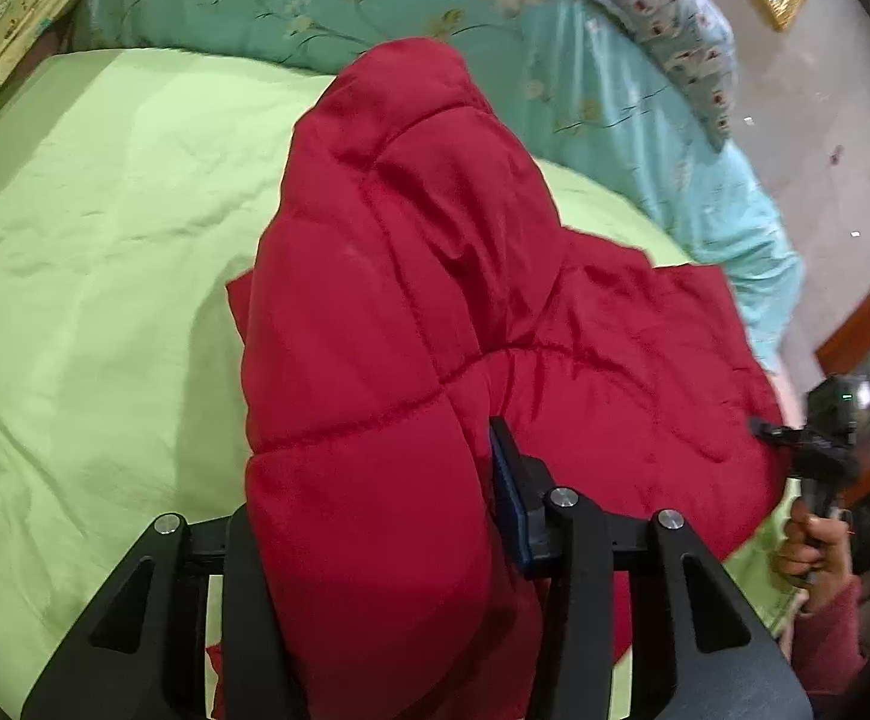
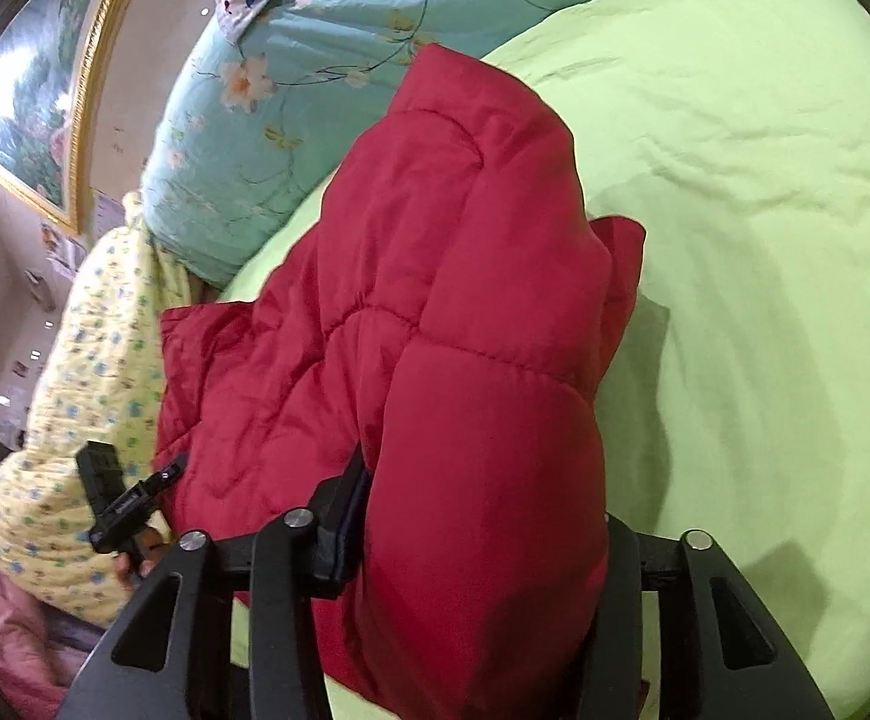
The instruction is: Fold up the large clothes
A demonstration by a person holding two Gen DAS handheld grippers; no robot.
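Note:
A red quilted puffer jacket (image 1: 435, 312) lies partly bunched on the light green bed sheet (image 1: 87, 252). My left gripper (image 1: 375, 510) is shut on a thick fold of the jacket, which bulges between its fingers and hides the tips. My right gripper (image 2: 477, 528) is shut on another thick fold of the same jacket (image 2: 447, 312), lifted off the sheet (image 2: 765, 240). The right gripper also shows at the right edge of the left wrist view (image 1: 819, 450), and the left gripper shows at the lower left of the right wrist view (image 2: 123, 498).
A rolled teal floral quilt (image 1: 339, 6) lies along the far side of the bed. A white patterned pillow (image 1: 669, 18) sits on it. A yellow floral cloth (image 2: 93, 360) hangs at the bed's edge. A gold-framed painting (image 2: 33, 96) hangs on the wall.

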